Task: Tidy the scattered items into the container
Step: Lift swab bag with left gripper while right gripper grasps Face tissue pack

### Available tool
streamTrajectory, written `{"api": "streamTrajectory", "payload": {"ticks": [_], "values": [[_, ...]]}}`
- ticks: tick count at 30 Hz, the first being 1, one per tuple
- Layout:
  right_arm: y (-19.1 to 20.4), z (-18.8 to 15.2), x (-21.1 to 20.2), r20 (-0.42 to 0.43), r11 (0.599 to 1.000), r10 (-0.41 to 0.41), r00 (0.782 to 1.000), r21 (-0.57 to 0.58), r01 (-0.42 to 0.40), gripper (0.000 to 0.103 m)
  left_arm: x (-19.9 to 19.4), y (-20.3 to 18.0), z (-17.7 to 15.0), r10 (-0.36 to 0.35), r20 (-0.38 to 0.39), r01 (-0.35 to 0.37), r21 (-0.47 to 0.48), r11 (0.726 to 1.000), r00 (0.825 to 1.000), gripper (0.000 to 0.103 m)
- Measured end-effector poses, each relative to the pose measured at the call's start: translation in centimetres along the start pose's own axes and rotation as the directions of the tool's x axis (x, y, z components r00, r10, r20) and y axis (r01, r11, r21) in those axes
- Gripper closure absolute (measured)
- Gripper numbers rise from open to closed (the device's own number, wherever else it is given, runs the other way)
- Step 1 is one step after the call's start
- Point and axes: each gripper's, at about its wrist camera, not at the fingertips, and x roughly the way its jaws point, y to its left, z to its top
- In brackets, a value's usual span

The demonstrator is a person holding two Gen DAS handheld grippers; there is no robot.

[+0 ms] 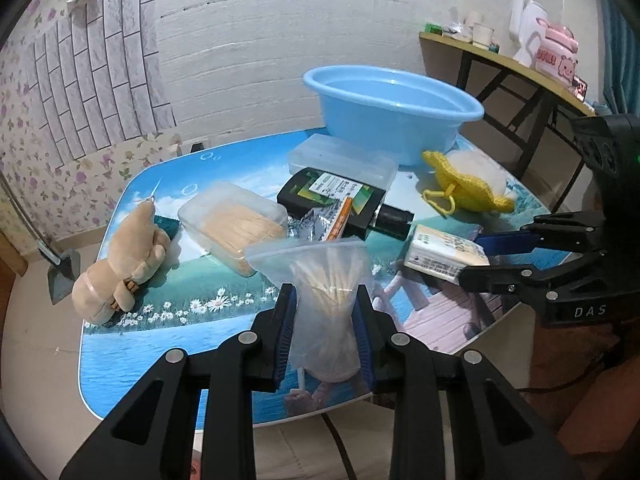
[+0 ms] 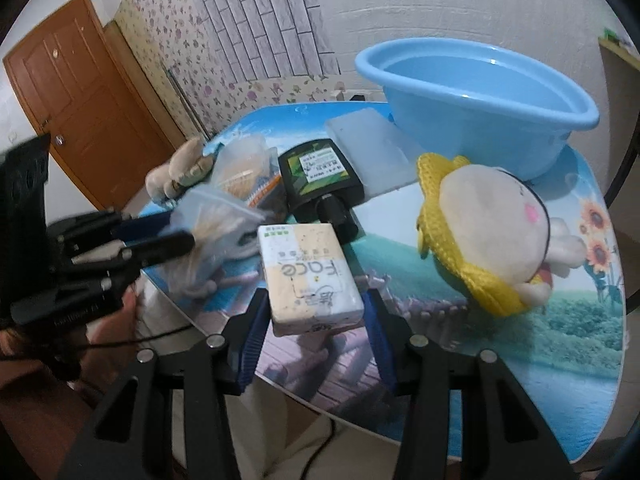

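Blue basin (image 1: 394, 114) waits empty at the tabletop's (image 1: 132, 344) far edge while both claws load up.
My left claw (image 1: 325, 330) grips the swab bag (image 1: 320, 280); my right claw (image 2: 316, 322) pinches the tissue pack (image 2: 310, 276); next, both carry toward the basin.

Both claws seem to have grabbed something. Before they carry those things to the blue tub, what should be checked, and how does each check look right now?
1. Left gripper clamped on the bag of sticks: ok.
2. Right gripper pads pressing the tissue pack: cannot tell.
3. Blue basin has room: ok.
4. Grippers apart from each other: ok.
5. Path over the black bottle free: cannot tell.
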Motion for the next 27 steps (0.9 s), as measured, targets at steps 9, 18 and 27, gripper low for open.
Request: {"api": "streamTrajectory", "payload": {"ticks": [9, 18, 27], "values": [[-0.2, 0.0, 0.8, -0.022, 0.999, -0.050, 0.998, 0.003, 0.050, 0.055, 0.8, -0.2, -0.4, 0.030, -0.047, -0.030, 0.012, 0.999, 0.998, 0.049], [-0.2, 0.1, 1.4, -0.026, 0.998, -0.061, 0.998, -0.002, 0.061, 0.051, 2.3, -1.5, -0.5, 0.049, -0.076, -0.044, 0.074, 0.996, 0.996, 0.037], [-0.4, 0.2, 1.0, 0.014, 0.998, -0.064, 0.998, 0.004, 0.064, 0.056, 1.5, -0.8, -0.1, 0.042, -0.026, -0.041, 0.043, 0.998, 0.999, 0.061]]}}
